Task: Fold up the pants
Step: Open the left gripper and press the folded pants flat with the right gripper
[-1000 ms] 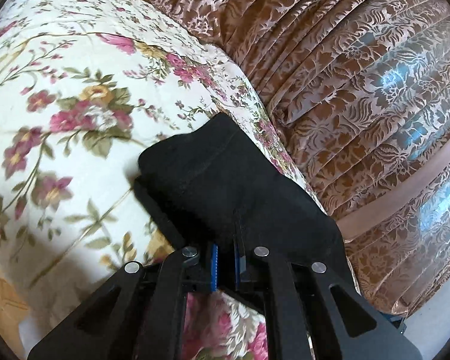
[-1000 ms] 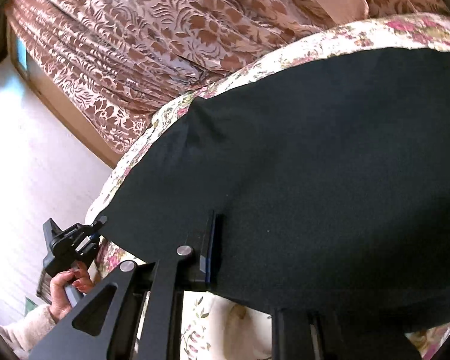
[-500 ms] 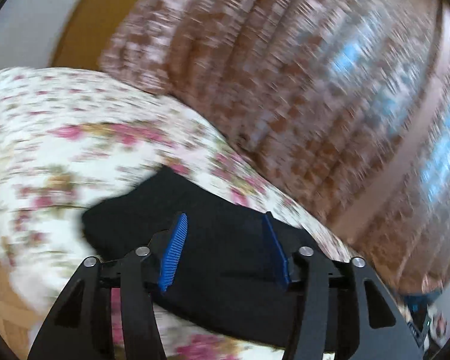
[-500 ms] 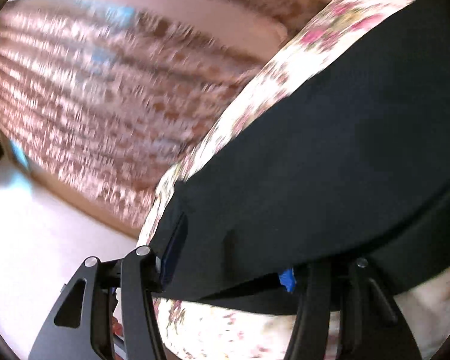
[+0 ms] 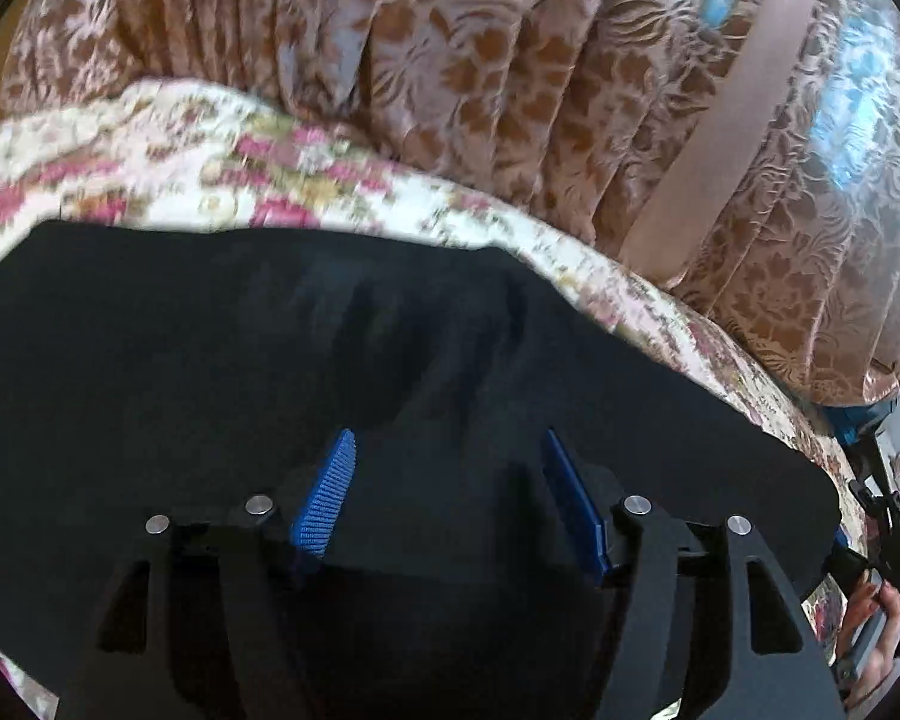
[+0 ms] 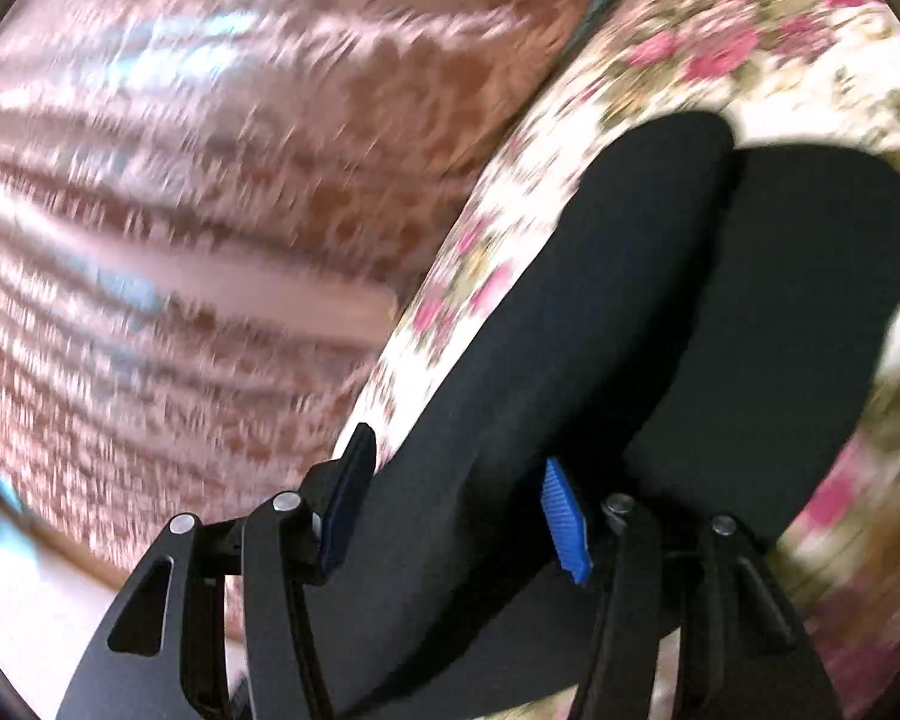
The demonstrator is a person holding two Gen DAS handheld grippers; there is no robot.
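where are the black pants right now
The black pants lie spread on the floral bedspread, in front of the brown patterned curtain. In both wrist views they fill the lower middle, just ahead of the open grippers.

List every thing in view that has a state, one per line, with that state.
Black pants: lying on the bedspread, folded over, released.
Left tool: open over the pants; its jaws have just been opening, pads clear of the cloth.
Right tool: open, nothing gripped, the pants' edge beyond its jaws.
Floral bedspread: spread under the pants.
Brown curtain: drawn, hanging in pleats.
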